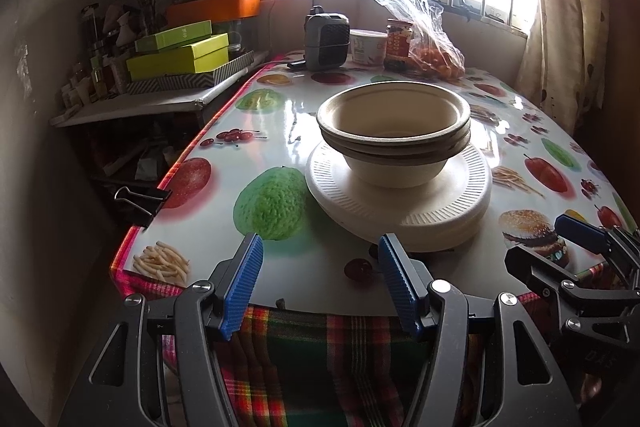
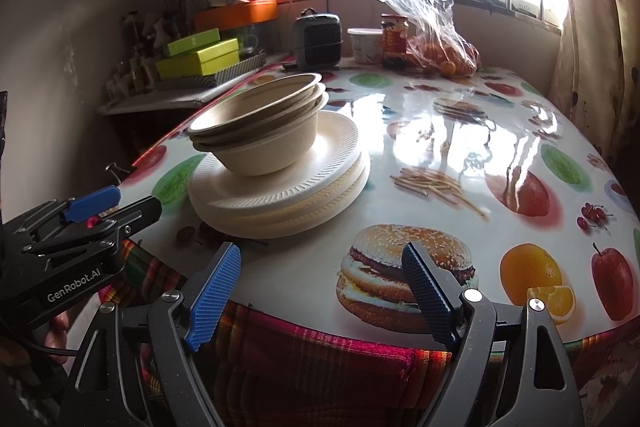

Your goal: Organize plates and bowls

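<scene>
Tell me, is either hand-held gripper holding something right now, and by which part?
Nothing is held. The left hand-held gripper and the right hand-held gripper are both open and empty, short of the stacked bowls and plates.

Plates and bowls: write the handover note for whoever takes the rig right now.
Left gripper: open, empty, at the near table edge, short of the stack.
Right gripper: open, empty, at the near edge, right of the stack.
Bowls: nested in one another, sitting on top of the plates.
Plates: white, stacked on the table near its front.
Done: everything stands in one pile; whether that is the wanted order is unclear.
Left: if the bowls are to stand apart, lift them off; nothing is held.
</scene>
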{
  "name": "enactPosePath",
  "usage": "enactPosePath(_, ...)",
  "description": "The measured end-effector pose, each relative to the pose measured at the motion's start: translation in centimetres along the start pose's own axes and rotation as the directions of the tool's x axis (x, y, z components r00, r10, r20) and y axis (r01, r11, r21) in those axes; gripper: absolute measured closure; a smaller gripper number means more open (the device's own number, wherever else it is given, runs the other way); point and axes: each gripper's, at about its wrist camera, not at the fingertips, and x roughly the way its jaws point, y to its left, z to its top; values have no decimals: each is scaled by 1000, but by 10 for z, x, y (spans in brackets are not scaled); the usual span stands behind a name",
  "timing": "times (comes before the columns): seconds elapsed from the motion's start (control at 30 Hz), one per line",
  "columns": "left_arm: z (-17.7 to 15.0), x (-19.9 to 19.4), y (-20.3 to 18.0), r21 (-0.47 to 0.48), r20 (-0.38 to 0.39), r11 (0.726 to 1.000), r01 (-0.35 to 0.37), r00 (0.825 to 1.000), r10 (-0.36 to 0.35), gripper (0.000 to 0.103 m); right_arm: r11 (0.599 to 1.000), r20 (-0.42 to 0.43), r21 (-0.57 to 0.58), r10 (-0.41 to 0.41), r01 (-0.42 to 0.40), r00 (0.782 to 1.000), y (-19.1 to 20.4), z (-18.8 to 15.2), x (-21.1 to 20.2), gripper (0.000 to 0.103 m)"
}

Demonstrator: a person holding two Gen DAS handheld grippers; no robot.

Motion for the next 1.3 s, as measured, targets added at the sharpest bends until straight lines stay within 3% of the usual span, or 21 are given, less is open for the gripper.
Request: enactPosePath(1.3,-1,-5,1,6,3,1000,-9,1000,9,42,1000,5,2,1,-1,1000,-1,-2,-2,19)
